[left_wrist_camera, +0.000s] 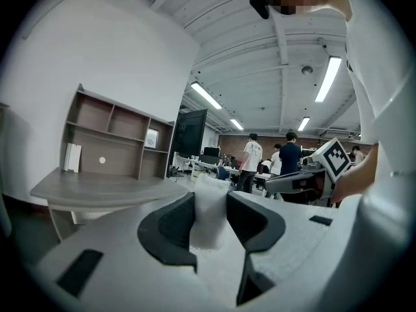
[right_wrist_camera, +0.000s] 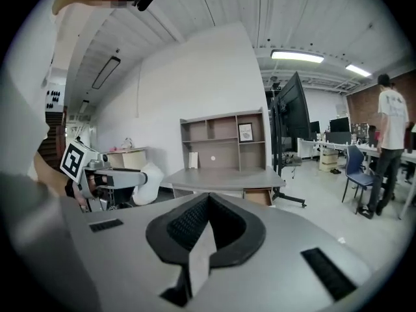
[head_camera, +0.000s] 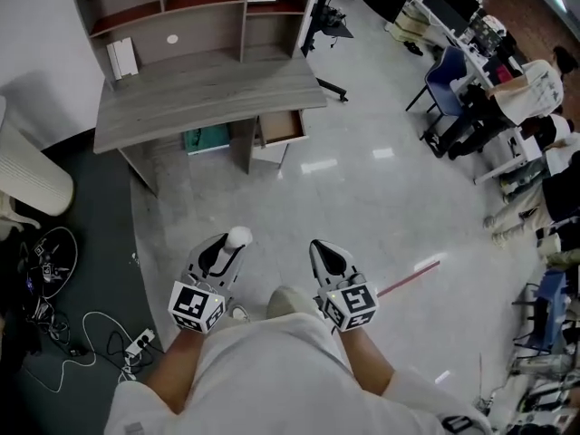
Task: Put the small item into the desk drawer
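Left claw (head_camera: pixel 227 247) was clamped on the small white rounded item (left_wrist_camera: pixel 209 203), held well apart from the grey wooden desk (head_camera: pixel 204 93); right claw (head_camera: pixel 328 254) was closed, empty; transport step, seemingly; next: reach the open brown drawer (head_camera: pixel 282 127).

I am standing in an open-plan office, facing a grey table (head_camera: pixel 208 93) with a shelf unit (head_camera: pixel 181 12), workstations (head_camera: pixel 458 16), swivel chairs (head_camera: pixel 446 69), seated people (head_camera: pixel 530 84) and ceiling strip lights (left_wrist_camera: pixel 328 78).

No text, label or number is legible anywhere.
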### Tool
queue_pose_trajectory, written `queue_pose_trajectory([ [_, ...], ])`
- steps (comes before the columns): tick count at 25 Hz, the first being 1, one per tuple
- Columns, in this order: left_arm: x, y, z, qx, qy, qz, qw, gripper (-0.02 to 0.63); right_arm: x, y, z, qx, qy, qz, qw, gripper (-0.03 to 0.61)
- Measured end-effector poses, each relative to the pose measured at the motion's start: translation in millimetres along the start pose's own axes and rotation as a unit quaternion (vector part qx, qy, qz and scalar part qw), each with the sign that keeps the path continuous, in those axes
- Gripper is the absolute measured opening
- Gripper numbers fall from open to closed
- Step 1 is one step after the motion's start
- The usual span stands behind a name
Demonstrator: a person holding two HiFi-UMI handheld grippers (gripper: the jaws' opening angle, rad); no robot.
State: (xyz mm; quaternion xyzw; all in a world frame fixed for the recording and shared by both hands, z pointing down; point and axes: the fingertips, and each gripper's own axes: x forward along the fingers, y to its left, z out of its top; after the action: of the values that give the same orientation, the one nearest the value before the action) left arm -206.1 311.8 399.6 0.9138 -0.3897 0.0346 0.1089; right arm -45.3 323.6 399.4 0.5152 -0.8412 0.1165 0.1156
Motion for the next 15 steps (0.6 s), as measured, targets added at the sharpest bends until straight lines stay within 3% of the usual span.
queue_pose_trajectory([
  [5,45,12,-4,0.004,0.018,-0.023,0.9996,0.156,34,-37,-14,0.017,0.022,-0.005,1.000,-0.003],
  [10,124,35,-5,-0.004,0.040,-0.003,0.9992,0.156,95,-104,-3,0.022,0.016,0.018,0.999,-0.003],
  [15,221,45,37,-0.003,0.047,0.000,0.9989,0.156,161,-186,34,0.027,0.011,0.062,0.998,-0.003],
])
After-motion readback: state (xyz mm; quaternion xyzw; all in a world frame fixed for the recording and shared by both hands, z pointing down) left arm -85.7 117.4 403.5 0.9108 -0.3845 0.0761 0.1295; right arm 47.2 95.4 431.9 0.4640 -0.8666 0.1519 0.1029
